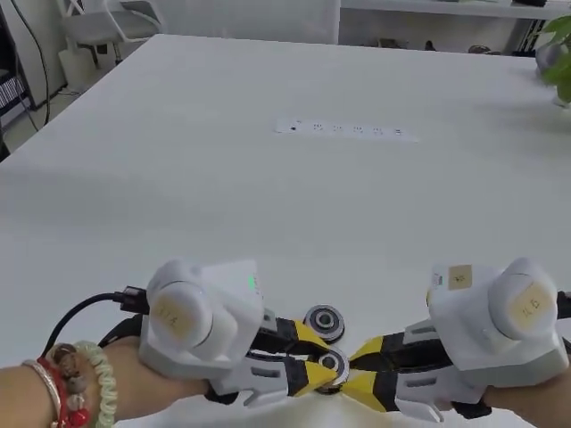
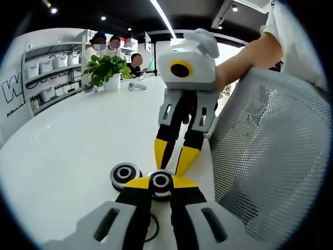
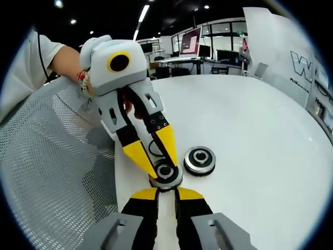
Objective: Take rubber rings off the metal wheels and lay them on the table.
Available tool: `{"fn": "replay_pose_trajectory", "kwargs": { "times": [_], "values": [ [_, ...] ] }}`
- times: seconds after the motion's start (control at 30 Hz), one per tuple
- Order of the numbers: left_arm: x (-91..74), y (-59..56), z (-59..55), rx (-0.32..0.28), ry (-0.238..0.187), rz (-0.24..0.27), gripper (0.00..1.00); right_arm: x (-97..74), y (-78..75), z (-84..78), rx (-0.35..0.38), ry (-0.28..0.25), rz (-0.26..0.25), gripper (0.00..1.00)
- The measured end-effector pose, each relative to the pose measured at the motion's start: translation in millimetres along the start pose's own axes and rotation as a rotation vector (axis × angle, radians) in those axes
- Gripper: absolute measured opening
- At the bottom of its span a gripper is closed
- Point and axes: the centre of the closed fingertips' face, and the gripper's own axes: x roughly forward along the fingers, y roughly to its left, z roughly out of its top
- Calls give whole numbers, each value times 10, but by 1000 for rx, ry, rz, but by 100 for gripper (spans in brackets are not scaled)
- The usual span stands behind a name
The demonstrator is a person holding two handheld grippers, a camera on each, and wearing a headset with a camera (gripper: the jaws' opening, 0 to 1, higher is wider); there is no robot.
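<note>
Our left gripper (image 2: 160,183) clamps one wheel (image 3: 166,173); the right gripper (image 3: 166,194), nearly closed, touches its rim, hold unclear. The rubber ring (image 3: 178,177) looks stretchy; we should pinch its edge.

Head view: a wide white bench (image 1: 268,196) carries a white socket strip (image 1: 343,130) above centre; a chair (image 1: 107,22) stands at upper left and a potted plant (image 1: 558,58) at the upper right edge. Left gripper view: a dark ceiling with a light strip (image 2: 164,18), wall shelves (image 2: 44,70) with bins at left, and a grey mesh chair back (image 2: 270,151) at right. Right gripper view: a monitor (image 3: 190,41) at upper centre.
</note>
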Motion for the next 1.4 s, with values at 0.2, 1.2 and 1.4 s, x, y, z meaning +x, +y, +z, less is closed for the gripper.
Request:
{"fn": "replay_pose_trajectory", "kwargs": {
  "times": [0.2,1.2,1.4],
  "values": [
    [0,1,3,0,-2,1,8,-1,2,4,7,0,3,1],
    [-2,-3,5,4,1,0,7,-53,-98,-6,316,-25,5,0],
    [1,-1,8,3,-2,1,7,-58,-96,-6,343,-37,8,0]
  ]
}}
